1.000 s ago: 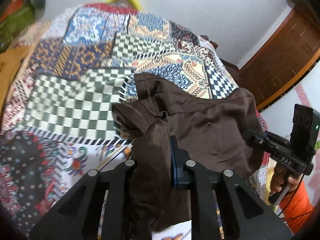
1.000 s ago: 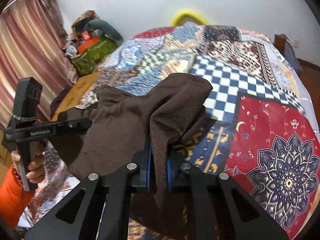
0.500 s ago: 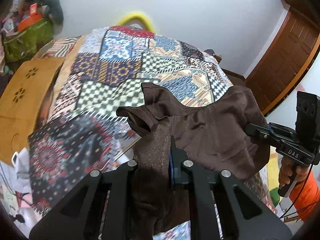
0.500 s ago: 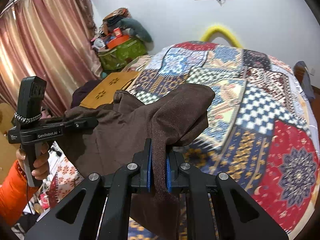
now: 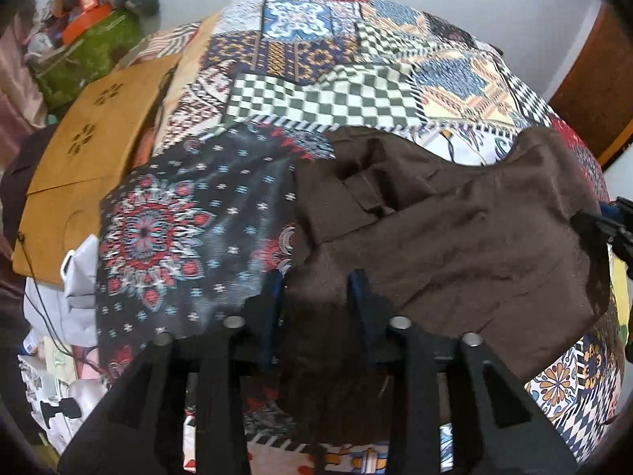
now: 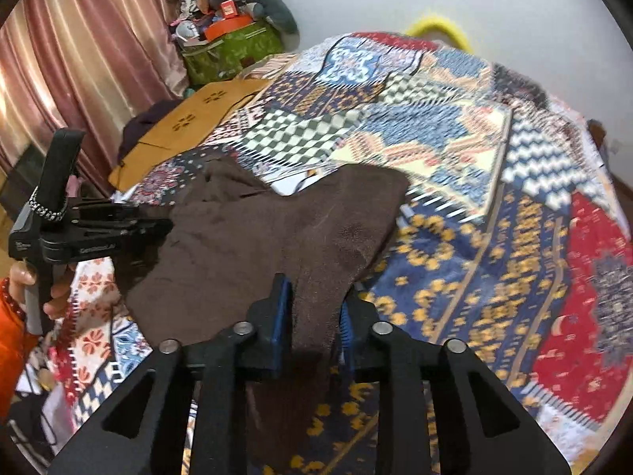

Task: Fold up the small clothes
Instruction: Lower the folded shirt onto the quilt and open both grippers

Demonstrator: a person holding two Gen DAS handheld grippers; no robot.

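Each camera sits just behind its own fingers and looks forward and steeply down onto the bed (image 5: 356, 91), very close to it. The left wrist view faces across the quilt toward a wooden door (image 5: 593, 91) at its right edge. The right wrist view faces toward pink curtains (image 6: 79, 59) at its left. Both views share the brown garment (image 5: 455, 237) (image 6: 257, 237), the checkered quilt patch and the green bag (image 6: 233, 51) by the white wall.

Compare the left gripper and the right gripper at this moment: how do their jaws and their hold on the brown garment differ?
The left gripper stands wider apart than the right gripper. Both have just been opening, with the brown garment lying between the blue pads, loose rather than pinched, over the patterned bedspread.
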